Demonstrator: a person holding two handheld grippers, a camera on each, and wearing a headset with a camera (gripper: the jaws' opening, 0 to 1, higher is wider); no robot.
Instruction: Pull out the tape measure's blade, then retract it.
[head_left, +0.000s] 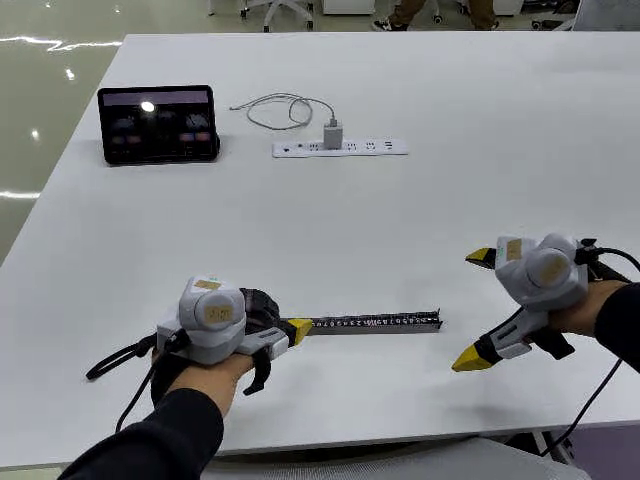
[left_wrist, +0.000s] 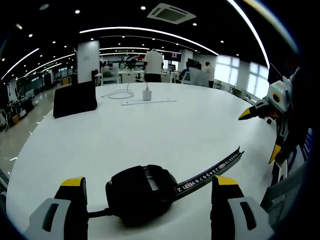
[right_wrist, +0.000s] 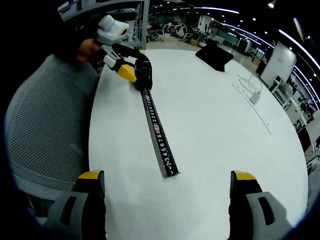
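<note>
The left gripper (left_wrist: 149, 181), fingers spread, flanked the black rounded tape measure case (left_wrist: 142, 196), seemingly unclamped; its numbered grey blade (head_left: 375, 322) pointed toward the right gripper (head_left: 472, 310), fingers spread

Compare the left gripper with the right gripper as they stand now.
The left gripper straddles the tape measure's black case, jaws apart on either side; the right gripper's open jaws hold nothing. The left sits at the case end of the drawn-out blade; the right is beyond the blade's free tip, apart from it. Both have yellow-tipped jaws.
</note>
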